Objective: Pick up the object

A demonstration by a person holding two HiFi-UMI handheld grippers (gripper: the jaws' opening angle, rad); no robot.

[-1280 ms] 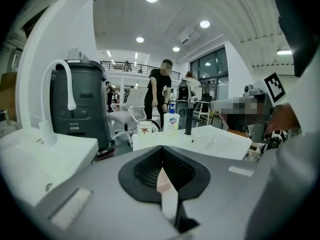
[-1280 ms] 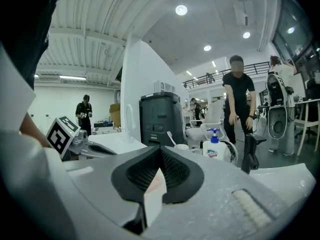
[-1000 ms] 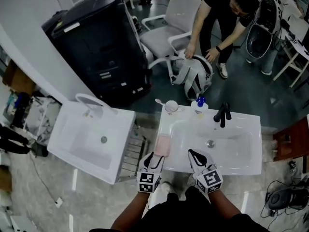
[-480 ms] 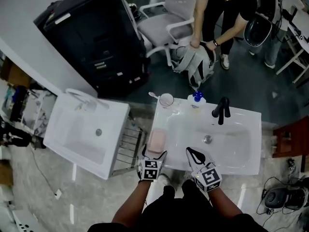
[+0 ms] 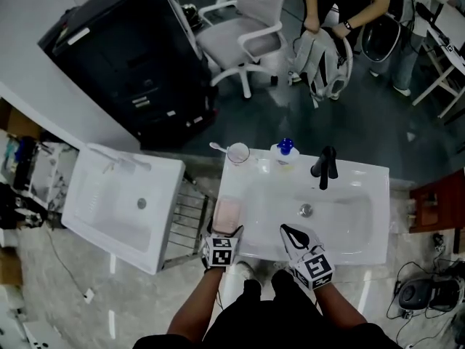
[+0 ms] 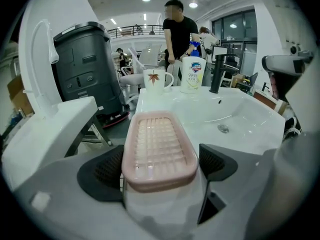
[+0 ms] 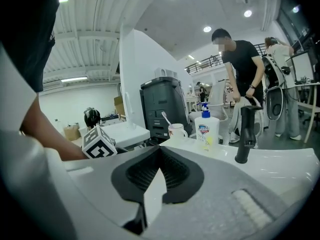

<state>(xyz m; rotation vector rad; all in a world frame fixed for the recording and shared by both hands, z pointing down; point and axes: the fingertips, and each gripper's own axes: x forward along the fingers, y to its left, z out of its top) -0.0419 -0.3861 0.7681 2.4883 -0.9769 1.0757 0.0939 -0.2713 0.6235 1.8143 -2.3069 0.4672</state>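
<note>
The left gripper (image 5: 226,231) had spread its fingers (image 6: 106,170) wide, flanking the dish (image 6: 159,144) on the sink (image 5: 363,231) rim at 9 o'clock. Squeezing its long sides evenly looked wise; the right gripper (image 7: 159,164) sat clenched, empty.

Pink soap dish (image 6: 159,149) — white sink (image 5: 350,222)

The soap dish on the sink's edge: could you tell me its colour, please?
The soap dish is pale pink; the left gripper view shows it best.
</note>
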